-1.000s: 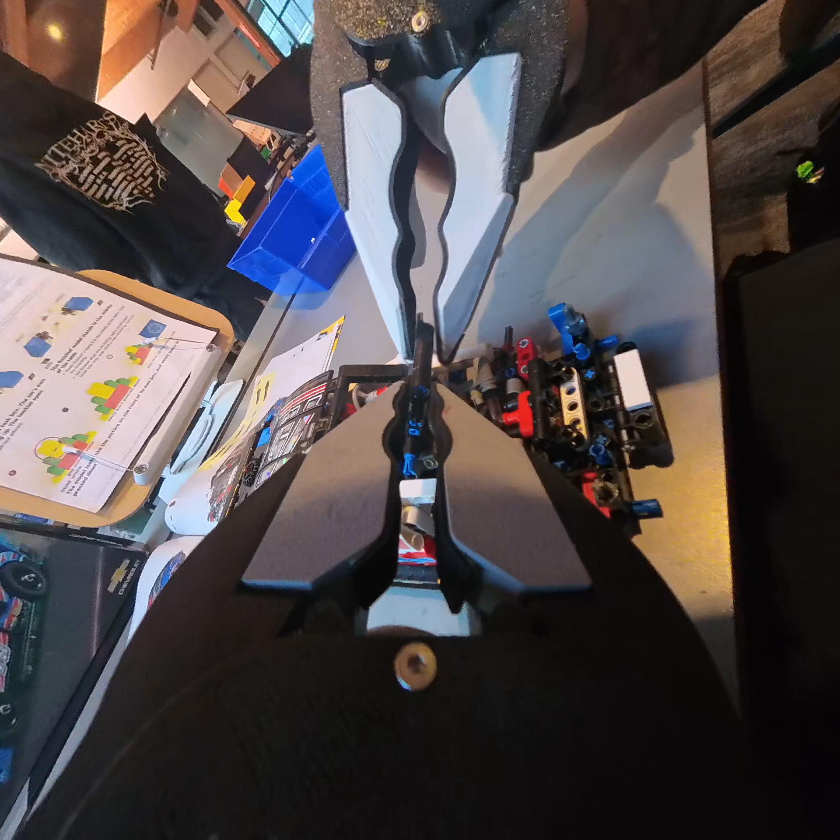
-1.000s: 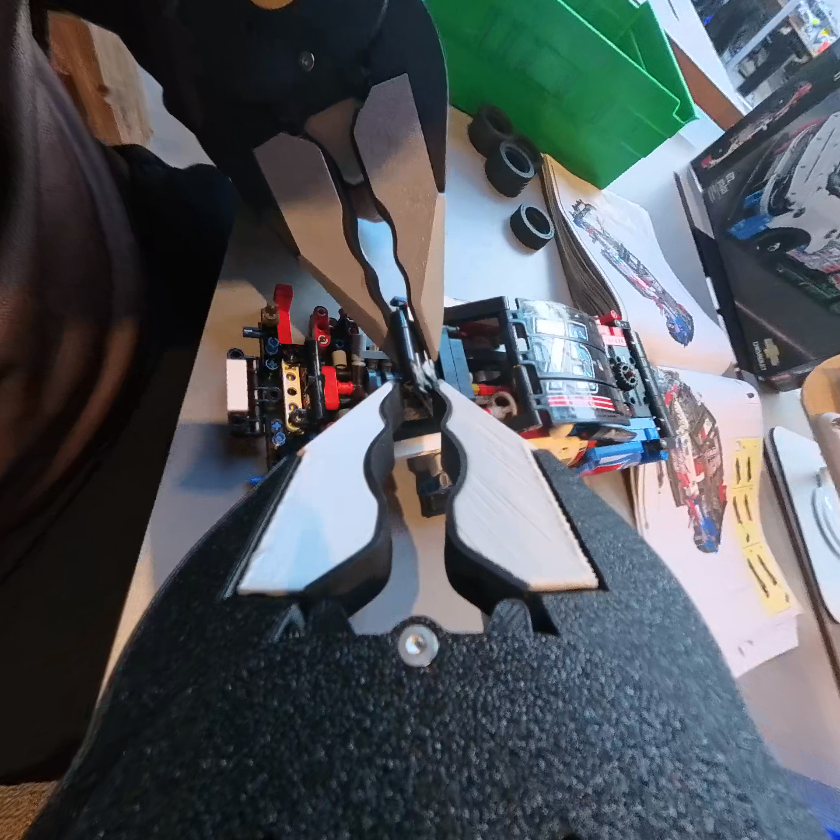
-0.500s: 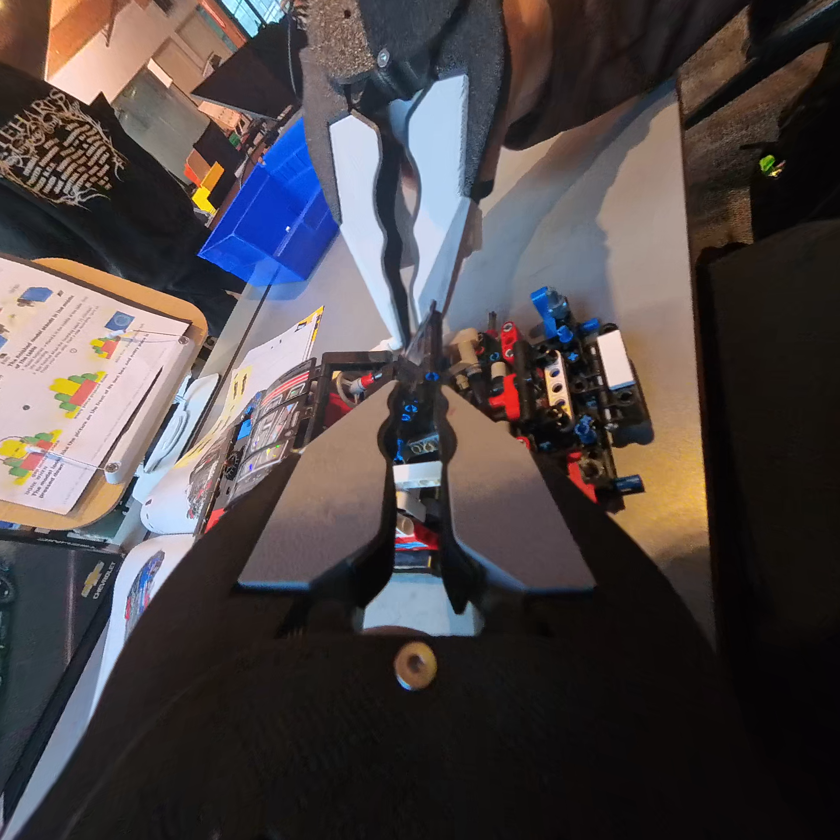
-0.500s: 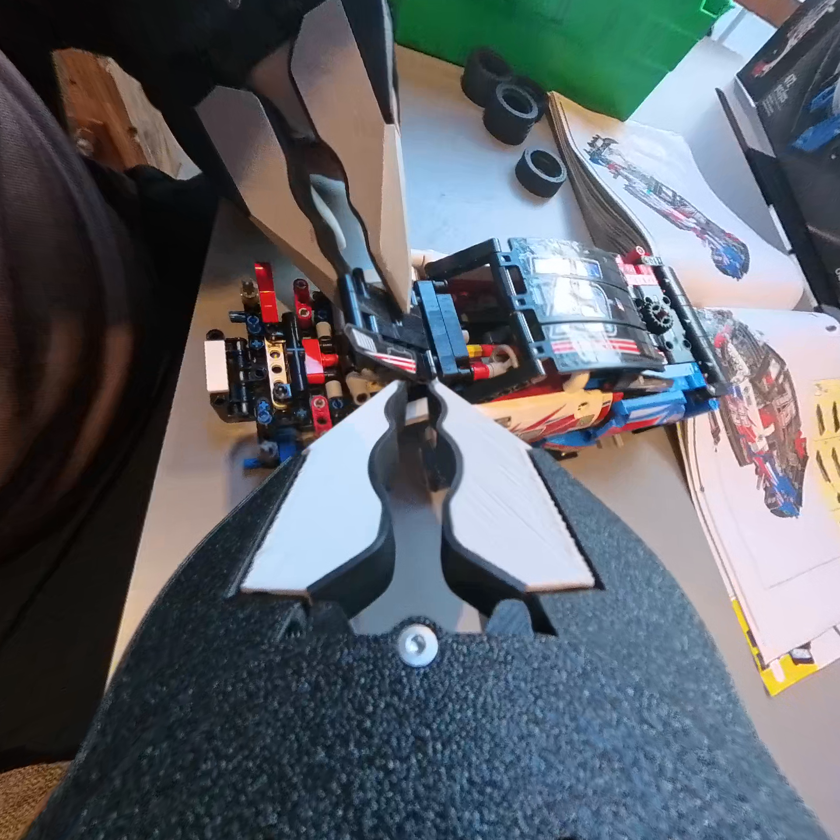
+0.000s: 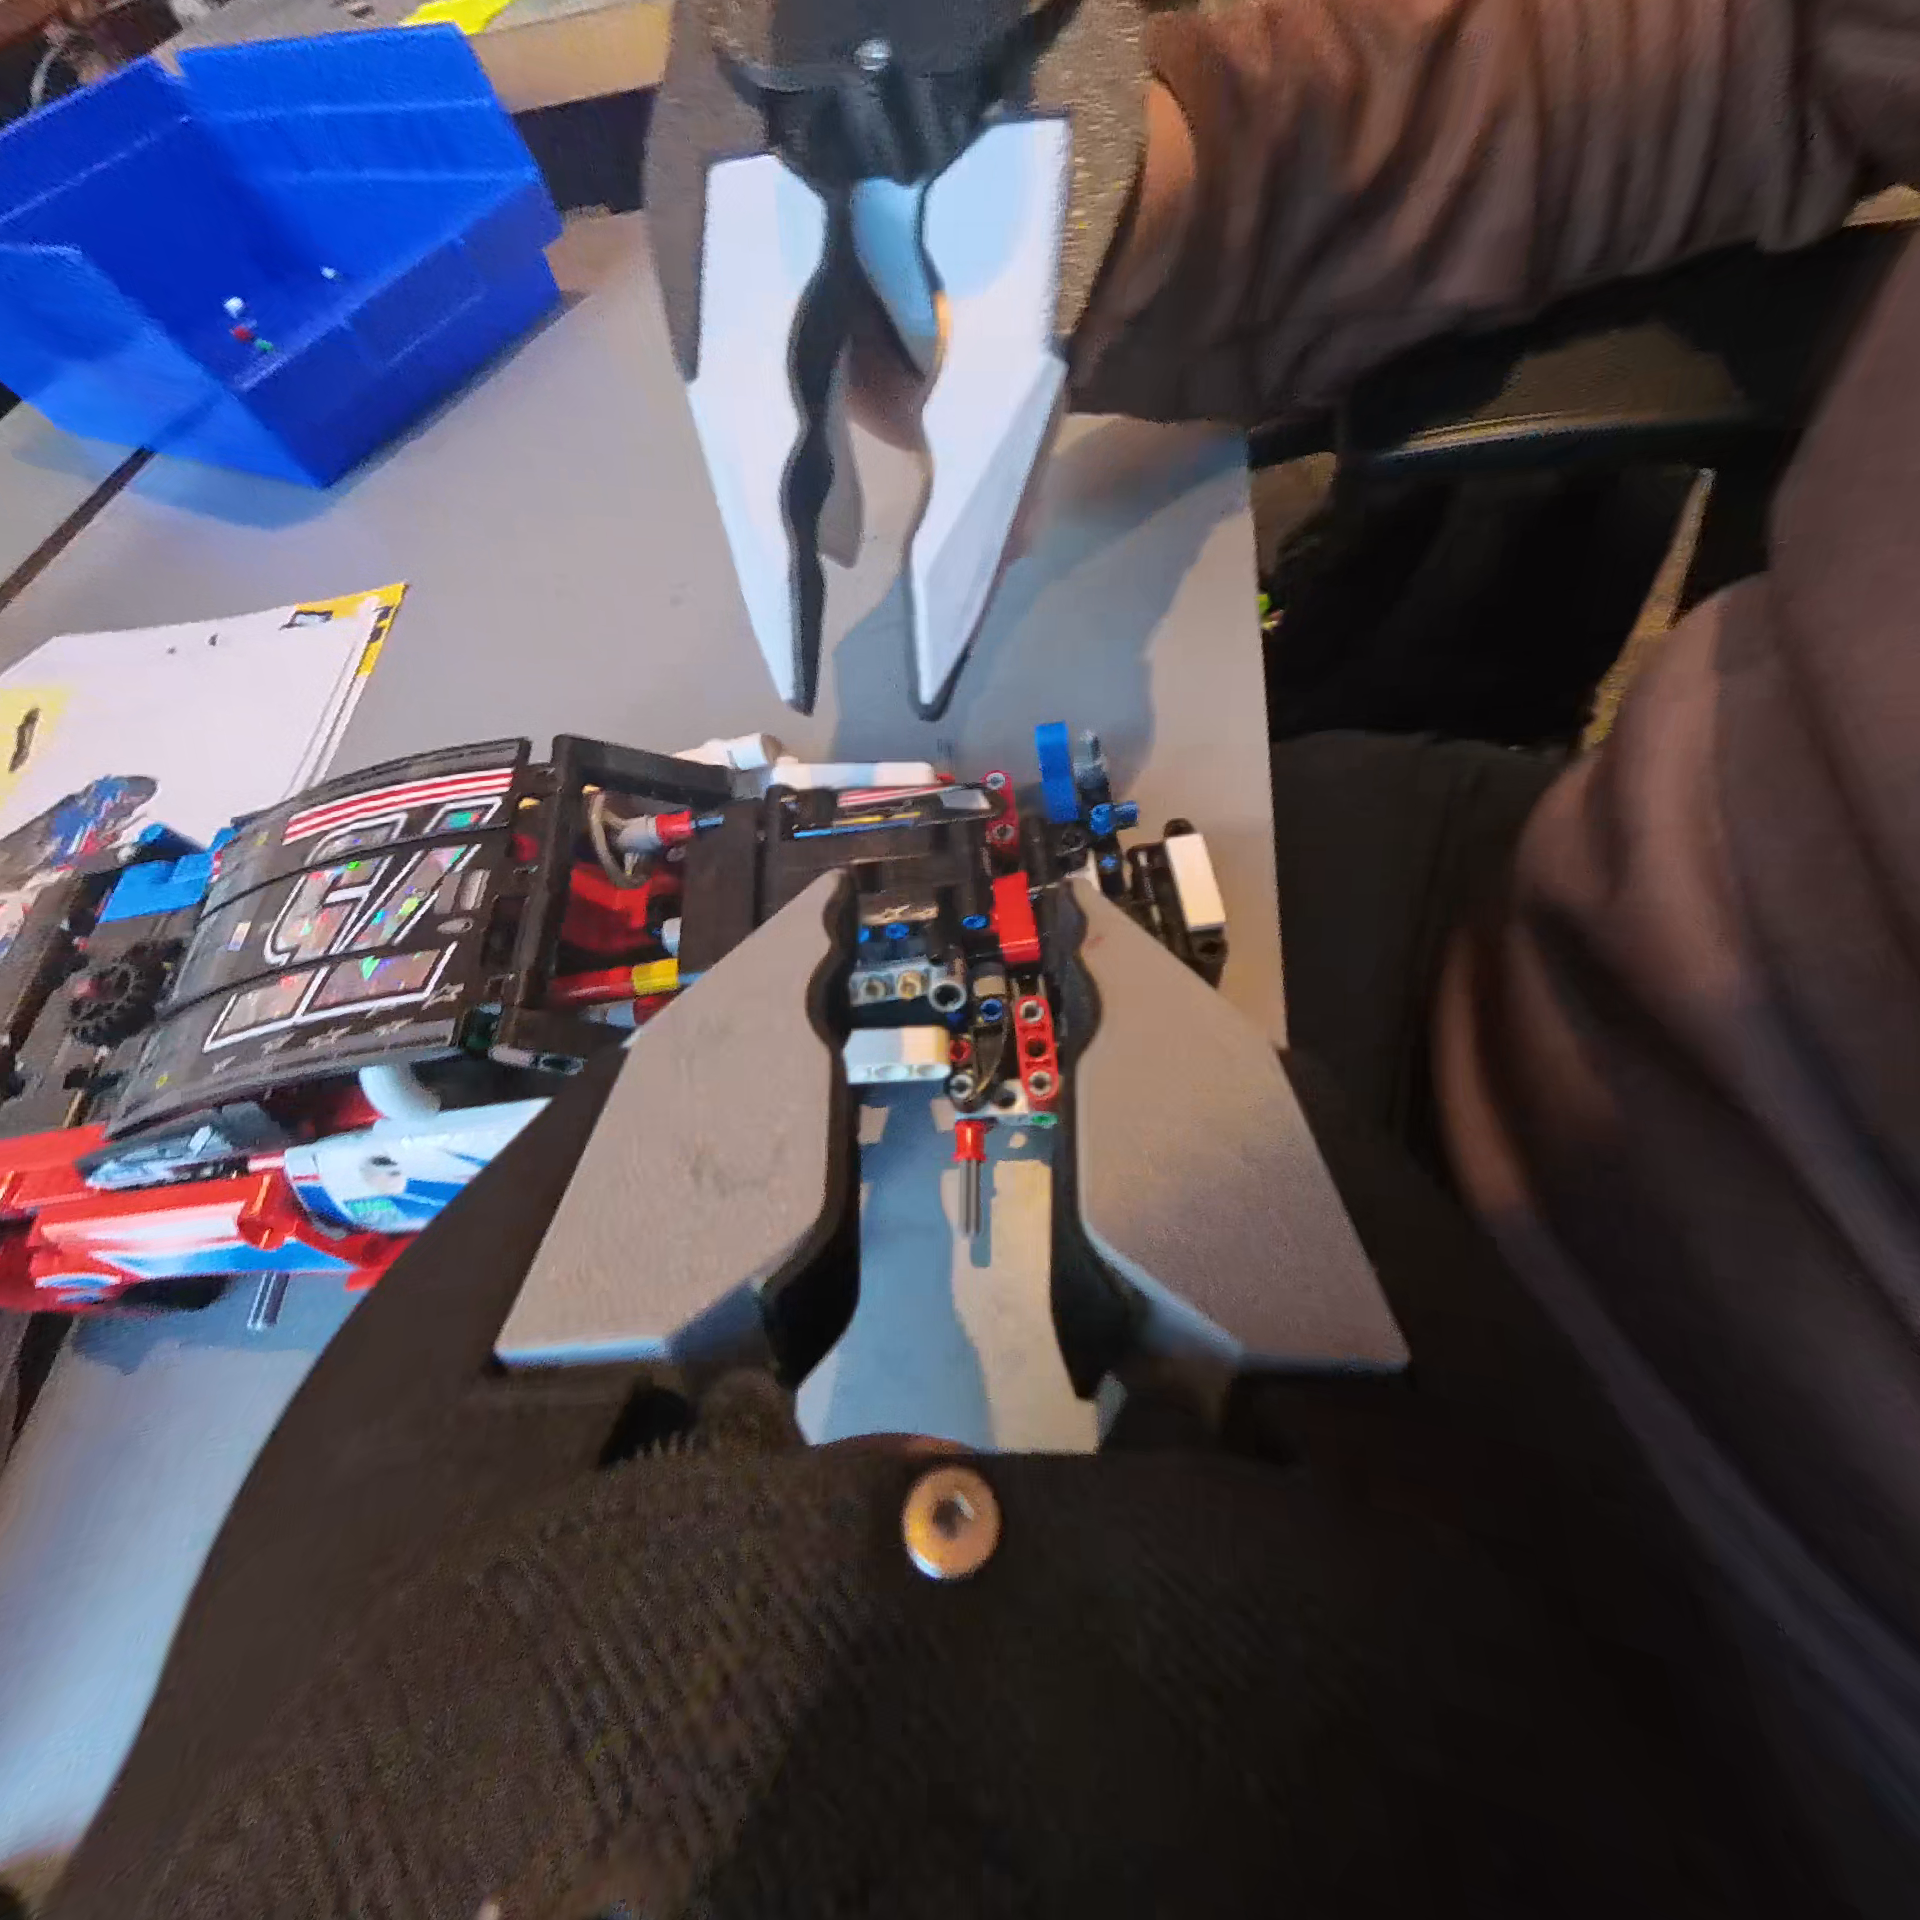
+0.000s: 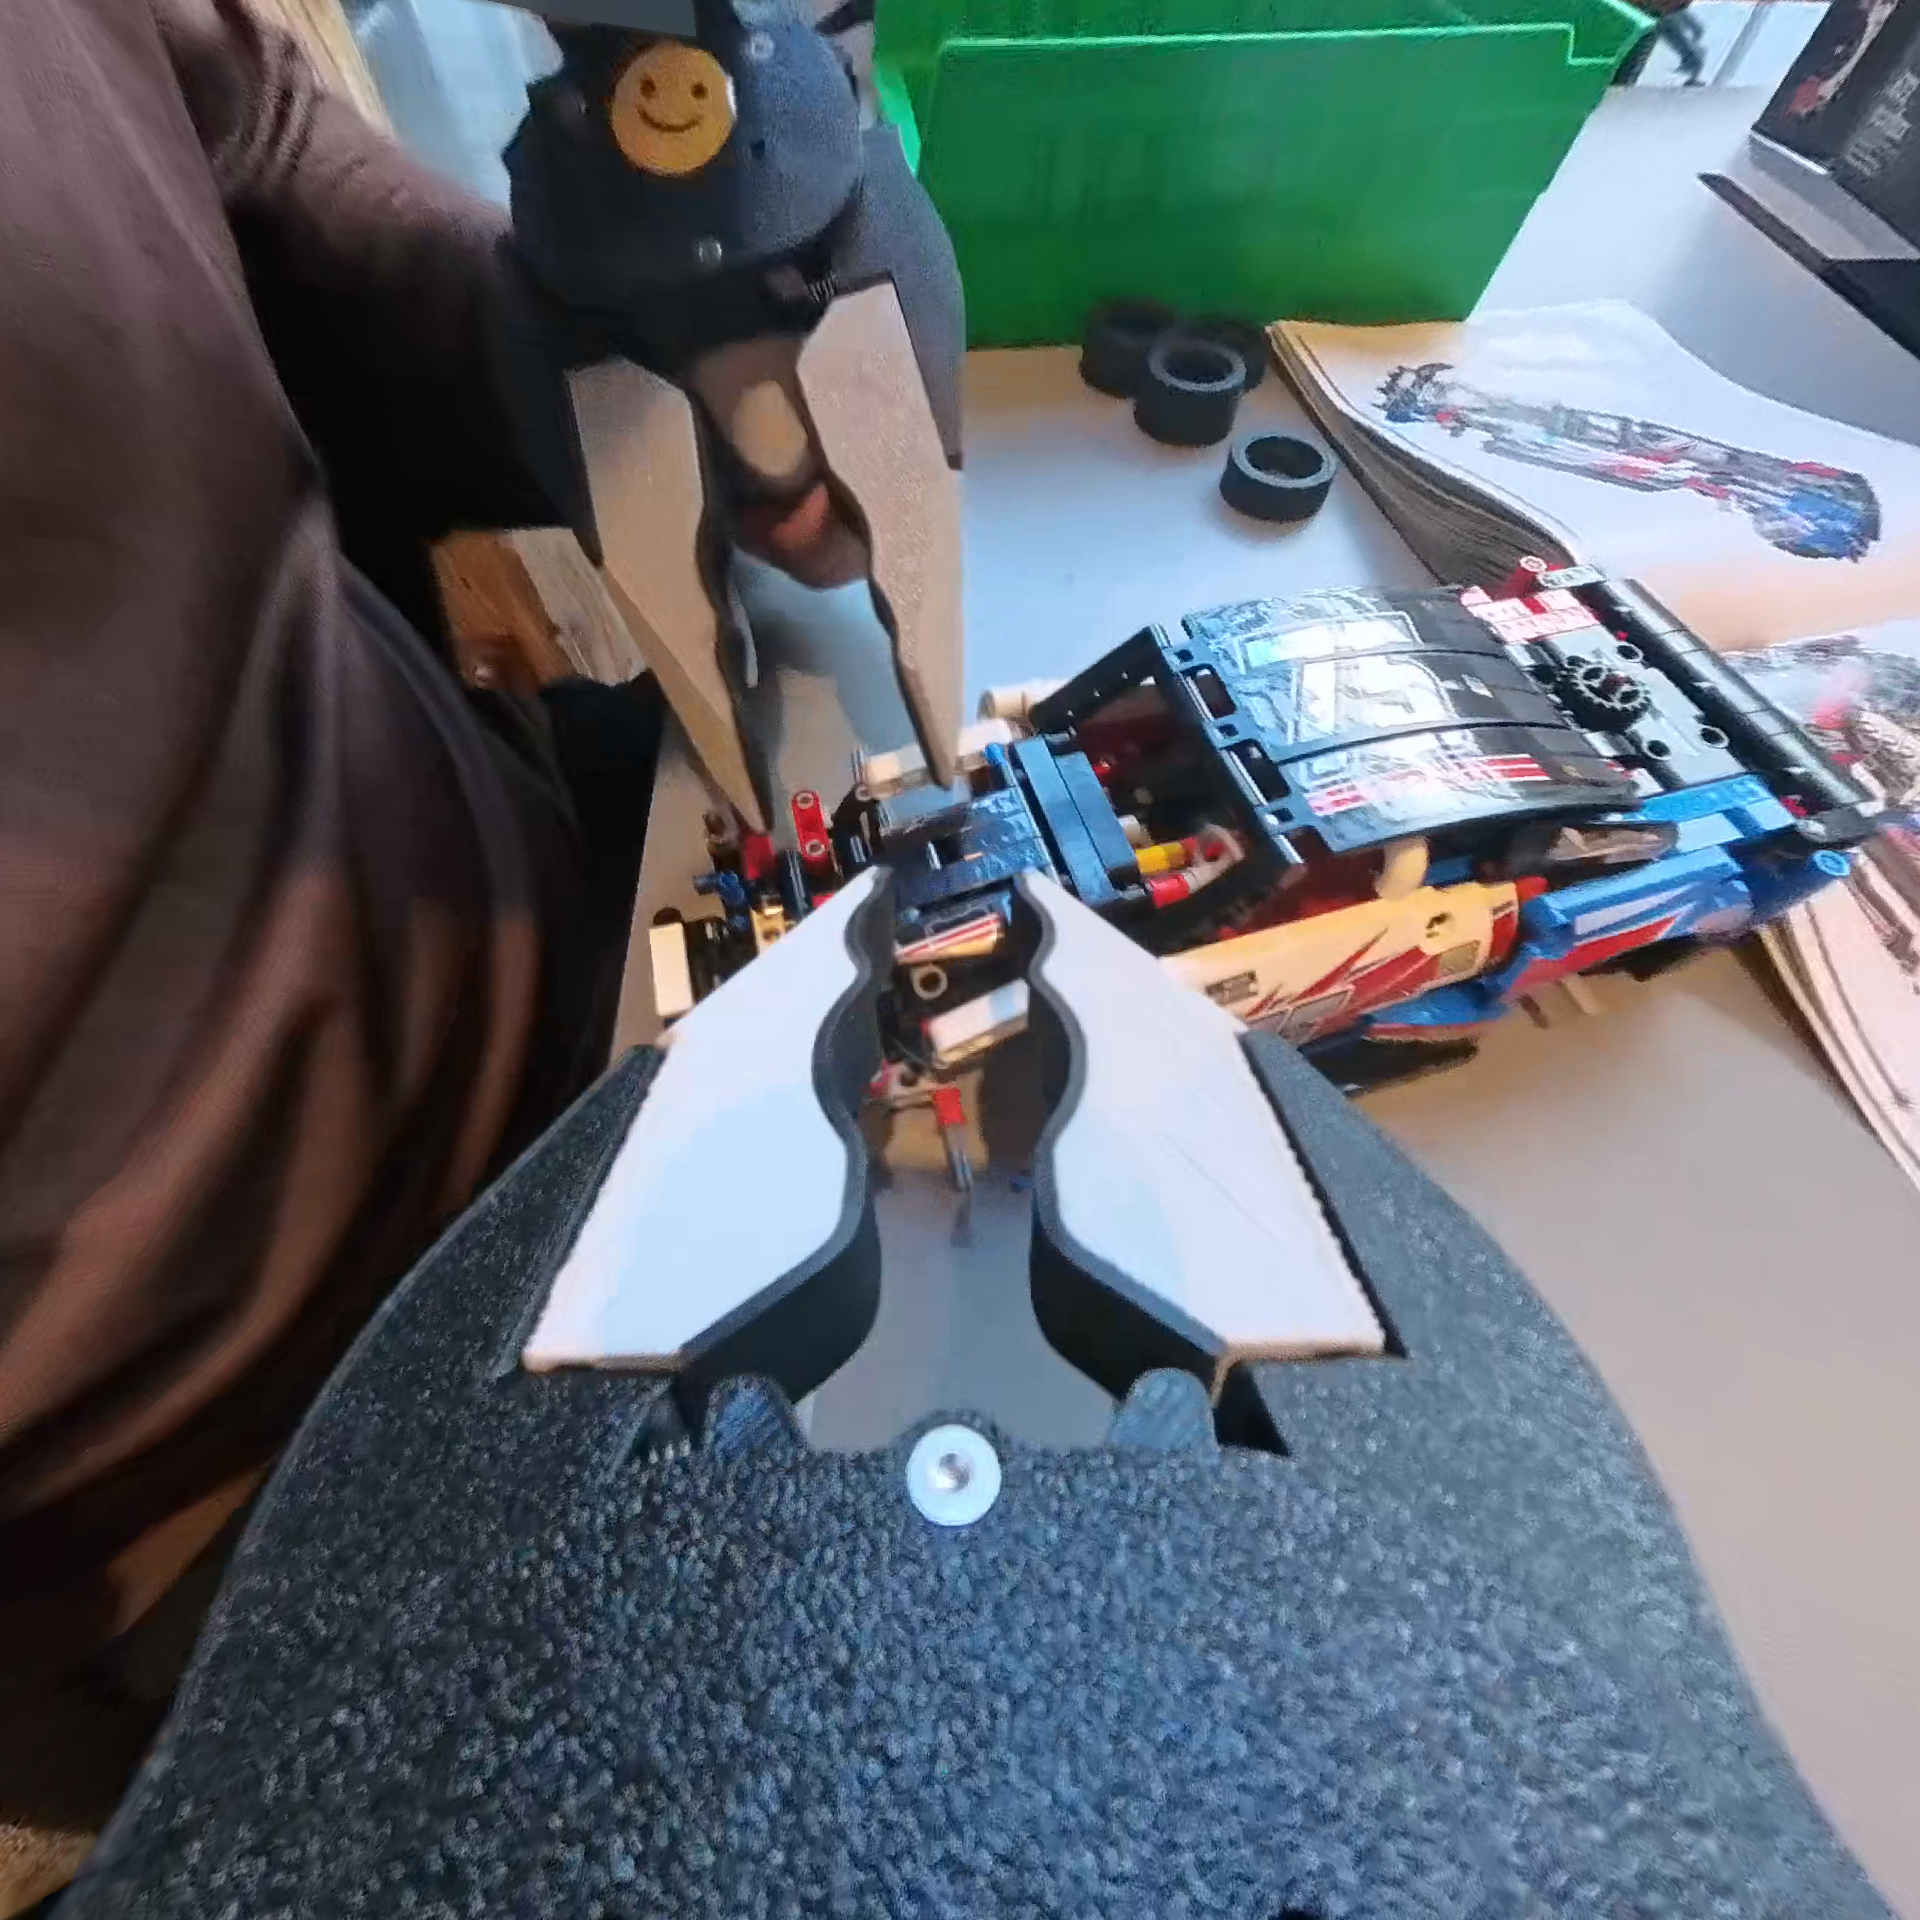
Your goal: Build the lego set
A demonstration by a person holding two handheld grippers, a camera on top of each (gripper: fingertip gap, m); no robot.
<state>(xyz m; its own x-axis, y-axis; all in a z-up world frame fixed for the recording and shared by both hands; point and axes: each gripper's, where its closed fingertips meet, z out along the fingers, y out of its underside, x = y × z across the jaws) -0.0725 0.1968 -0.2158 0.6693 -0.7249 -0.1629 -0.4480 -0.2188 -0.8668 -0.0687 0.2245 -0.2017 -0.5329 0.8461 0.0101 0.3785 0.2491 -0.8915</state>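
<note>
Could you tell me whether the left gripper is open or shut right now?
Open: the left gripper shows a clear gap between its fingertips, straddling the lego car.

Both wrist cameras look down close at the car (image 5: 343,935) (image 6: 1403,821) mid-frame, facing each other from opposite sides.

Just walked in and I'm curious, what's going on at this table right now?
A person is building a lego race car with a pair of hand-held tongs. The left tongs and the right tongs are both open and meet from opposite sides over the car's unfinished end, where bare red, blue and black pins and beams show. Neither holds a piece. Three loose black tyres wait near a green bin, and the instruction booklet lies open beside the car.
</note>
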